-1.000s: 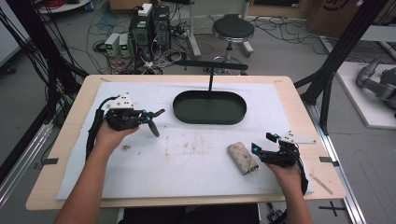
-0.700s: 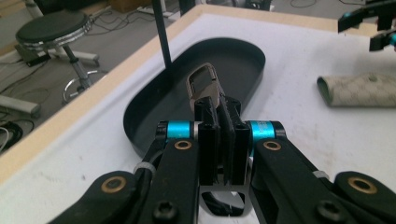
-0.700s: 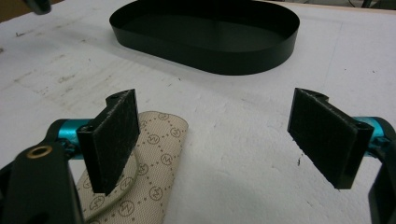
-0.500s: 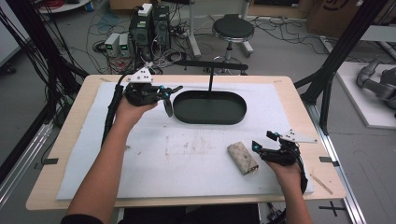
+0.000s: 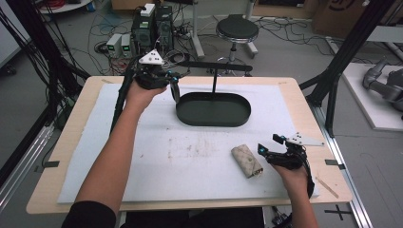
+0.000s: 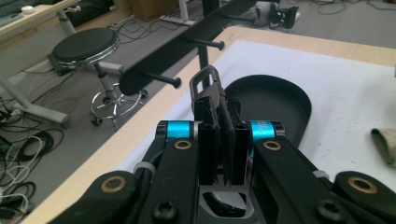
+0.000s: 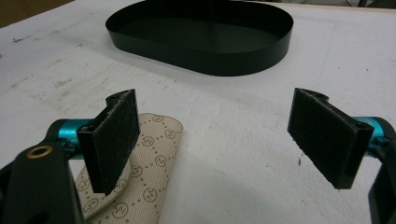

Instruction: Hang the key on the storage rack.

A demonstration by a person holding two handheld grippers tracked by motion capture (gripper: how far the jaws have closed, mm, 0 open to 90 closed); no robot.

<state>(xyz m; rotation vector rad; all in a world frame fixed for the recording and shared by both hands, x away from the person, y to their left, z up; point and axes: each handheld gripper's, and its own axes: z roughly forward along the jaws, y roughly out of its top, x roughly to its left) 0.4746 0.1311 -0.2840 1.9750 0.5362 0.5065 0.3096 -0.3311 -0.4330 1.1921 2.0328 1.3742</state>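
My left gripper (image 5: pixel 173 86) is up at the table's far left, shut on a small black clip with a rectangular loop (image 6: pixel 207 80). The clip pokes out past the jaws, next to the left end of a black peg rack (image 5: pixel 214 65). In the left gripper view the rack's pegs (image 6: pixel 161 79) stand just beyond the clip. A black oval tray (image 5: pixel 214 122) lies under the rack. My right gripper (image 5: pixel 267 144) rests open near the front right. A beige patterned roll (image 5: pixel 246 160) lies beside its left jaw, and part of this roll (image 7: pixel 156 151) is hidden behind that pad.
A white mat (image 5: pixel 142 142) covers most of the wooden table. Beyond the far edge stand a stool (image 5: pixel 236 28), electronics boxes (image 5: pixel 152 23) and loose cables. A black frame post (image 5: pixel 342 61) rises at the right corner.
My left gripper has carried the black clip from the table's left side up and to the right, to the rack's left end. The right gripper and the roll have stayed put.
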